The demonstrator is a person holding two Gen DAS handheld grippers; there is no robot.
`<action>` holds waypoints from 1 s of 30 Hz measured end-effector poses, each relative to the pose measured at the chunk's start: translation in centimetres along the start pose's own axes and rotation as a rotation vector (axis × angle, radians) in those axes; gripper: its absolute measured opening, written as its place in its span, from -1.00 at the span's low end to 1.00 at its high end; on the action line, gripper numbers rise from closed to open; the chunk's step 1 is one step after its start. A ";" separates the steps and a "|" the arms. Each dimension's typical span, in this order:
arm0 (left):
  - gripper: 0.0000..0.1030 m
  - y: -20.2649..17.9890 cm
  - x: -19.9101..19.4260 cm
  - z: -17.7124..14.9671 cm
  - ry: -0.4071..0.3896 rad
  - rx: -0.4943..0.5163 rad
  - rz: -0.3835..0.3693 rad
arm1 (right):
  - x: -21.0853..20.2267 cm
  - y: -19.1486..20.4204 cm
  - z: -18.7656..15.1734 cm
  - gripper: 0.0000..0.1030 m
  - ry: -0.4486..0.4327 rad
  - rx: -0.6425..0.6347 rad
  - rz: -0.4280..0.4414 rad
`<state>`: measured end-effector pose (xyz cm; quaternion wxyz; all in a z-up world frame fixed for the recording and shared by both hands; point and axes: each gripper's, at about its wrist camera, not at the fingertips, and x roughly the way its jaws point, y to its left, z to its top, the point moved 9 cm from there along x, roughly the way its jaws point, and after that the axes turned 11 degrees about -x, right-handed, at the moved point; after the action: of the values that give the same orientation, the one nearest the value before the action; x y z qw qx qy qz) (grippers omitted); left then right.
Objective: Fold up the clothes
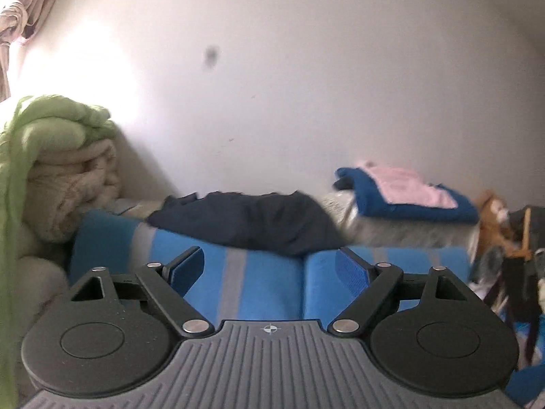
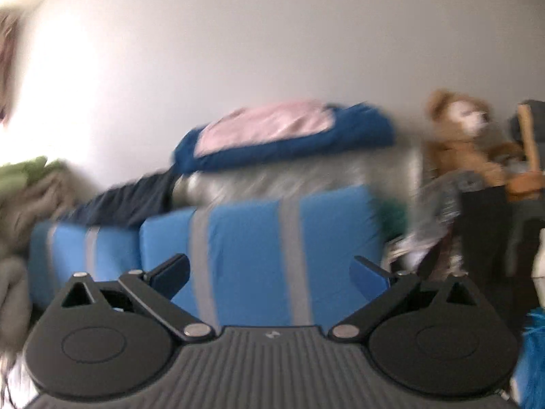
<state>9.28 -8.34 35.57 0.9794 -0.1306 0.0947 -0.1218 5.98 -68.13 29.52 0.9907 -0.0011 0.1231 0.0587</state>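
Bright blue cushion with grey stripes; navy garment at twelve o'clock; pink cloth on royal-blue towel at two; lime-green blanket at ten.

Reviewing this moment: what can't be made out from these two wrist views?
- Dark navy garment: type and fold state unclear, motion blur, both views.
- Pink garment on blue folded cloth: right wrist view smeared.
- Clutter beside the stuffed bear: blurred, cut by the right edge.
- Bed surface under both open grippers: hidden by gripper bodies.

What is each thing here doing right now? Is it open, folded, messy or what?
left hand-held gripper: open, holding nothing
right hand-held gripper: open, holding nothing
dark navy garment: unfolded, crumpled
pink garment: folded, on the blue garment
blue garment: folded
green blanket: draped over bedding pile
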 end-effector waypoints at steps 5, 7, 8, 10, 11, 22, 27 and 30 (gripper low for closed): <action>0.65 -3.8 1.7 -5.4 0.080 0.027 -0.077 | -3.9 -4.5 -1.1 1.00 -0.023 0.090 -0.038; 0.65 -5.3 2.6 -8.3 0.121 0.039 -0.098 | -5.2 -5.7 -2.7 1.00 -0.010 0.109 -0.031; 0.65 -6.1 2.9 -9.6 0.141 0.045 -0.112 | -5.9 -6.2 -3.7 1.00 0.002 0.111 -0.031; 0.65 -7.6 3.8 -12.4 0.185 0.052 -0.143 | -6.7 -7.1 -5.7 1.00 0.039 0.086 -0.062; 0.65 -8.3 4.3 -13.7 0.208 0.055 -0.159 | -7.3 -7.7 -6.7 1.00 0.057 0.068 -0.082; 0.65 -12.7 7.1 -23.4 0.346 0.063 -0.232 | -11.7 -13.6 -17.0 1.00 0.220 -0.028 -0.259; 0.65 -13.4 8.9 -28.2 0.444 0.015 -0.228 | -12.2 -15.4 -21.8 0.99 0.317 -0.090 -0.314; 0.65 -13.7 9.0 -30.4 0.460 0.034 -0.233 | -12.4 -16.5 -24.5 0.97 0.373 -0.117 -0.340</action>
<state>8.26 -30.62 9.21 0.9135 -0.0930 0.2972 -0.2617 -10.04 -86.40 8.58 0.9446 -0.0897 0.2983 -0.1031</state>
